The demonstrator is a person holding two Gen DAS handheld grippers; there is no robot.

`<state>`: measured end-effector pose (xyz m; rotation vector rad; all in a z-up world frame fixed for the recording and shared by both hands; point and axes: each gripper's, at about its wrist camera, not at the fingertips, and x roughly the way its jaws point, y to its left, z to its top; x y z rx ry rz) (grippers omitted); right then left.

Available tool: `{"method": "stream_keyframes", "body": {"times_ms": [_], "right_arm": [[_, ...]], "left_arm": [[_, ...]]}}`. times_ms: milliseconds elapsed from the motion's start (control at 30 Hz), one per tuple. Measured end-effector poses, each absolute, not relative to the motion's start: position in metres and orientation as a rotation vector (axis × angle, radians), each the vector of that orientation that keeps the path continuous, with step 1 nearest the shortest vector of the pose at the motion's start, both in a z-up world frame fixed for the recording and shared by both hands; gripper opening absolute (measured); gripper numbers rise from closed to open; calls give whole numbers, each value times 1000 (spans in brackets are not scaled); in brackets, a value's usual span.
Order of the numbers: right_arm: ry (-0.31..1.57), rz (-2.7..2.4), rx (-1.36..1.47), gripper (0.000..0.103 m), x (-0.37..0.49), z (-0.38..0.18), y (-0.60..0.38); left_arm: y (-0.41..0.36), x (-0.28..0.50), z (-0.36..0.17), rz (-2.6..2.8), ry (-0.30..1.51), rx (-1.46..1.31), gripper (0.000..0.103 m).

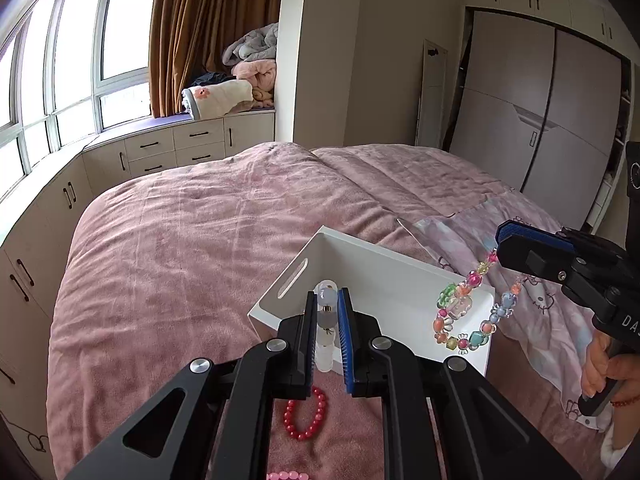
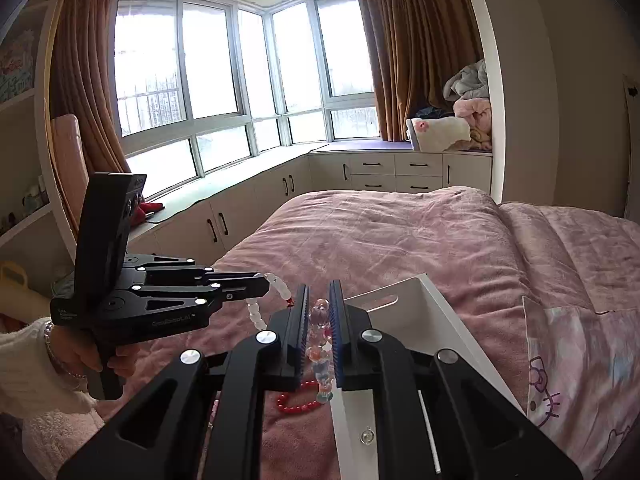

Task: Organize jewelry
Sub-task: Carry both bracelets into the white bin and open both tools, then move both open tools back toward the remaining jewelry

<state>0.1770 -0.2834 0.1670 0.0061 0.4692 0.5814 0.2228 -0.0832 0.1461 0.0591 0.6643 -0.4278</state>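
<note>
Pink blanket (image 1: 200, 248) covers the big bed in a bedroom with tall windows (image 2: 176, 76) and brown curtains (image 1: 212, 28). On the bed sits a white box (image 1: 380, 280) with a slot handle in its side.

The left claw (image 1: 329, 320) is clamped on a string of frosted white beads (image 1: 326, 336). The beads hang down from it, in front of the white box. In the right wrist view the same white beads (image 2: 256, 312) dangle from the tip of the left claw (image 2: 266, 280), above the blanket.

The right claw (image 2: 320, 340) is clamped on a bracelet of many colors (image 2: 322, 364). In the left wrist view this bracelet (image 1: 468, 312) hangs in a loop from the right claw (image 1: 500, 244), over the near right corner of the box.

A red bead bracelet (image 1: 308, 412) lies flat on the blanket, just beside the box. A pink bead bracelet (image 1: 286, 475) lies near it at the bottom edge. A pillow with cat pictures (image 1: 532, 304) lies on the right of the box.
</note>
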Motion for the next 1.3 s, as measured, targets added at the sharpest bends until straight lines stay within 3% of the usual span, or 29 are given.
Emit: {"method": "stream_keyframes", "body": {"times_ms": [367, 867, 933, 1000, 1133, 1200, 1267, 1300], "right_arm": [[559, 480, 17, 11, 192, 136, -346], [708, 449, 24, 11, 226, 75, -362], [721, 448, 26, 12, 229, 69, -359], [727, 449, 31, 13, 229, 65, -357], [738, 450, 37, 13, 228, 64, -351], [734, 448, 40, 23, 226, 65, -348], [714, 445, 43, 53, 222, 70, -344], [700, 445, 41, 54, 219, 74, -341]], "left_arm": [[-173, 283, 111, -478, 809, 190, 15], [-208, 339, 44, -381, 918, 200, 16], [-210, 340, 42, -363, 912, 218, 21], [-209, 340, 44, -352, 896, 227, 33], [-200, 331, 54, -345, 843, 251, 42], [-191, 322, 65, -336, 785, 267, 62], [-177, 313, 78, -331, 724, 269, 72], [-169, 310, 85, -325, 699, 265, 77]]}}
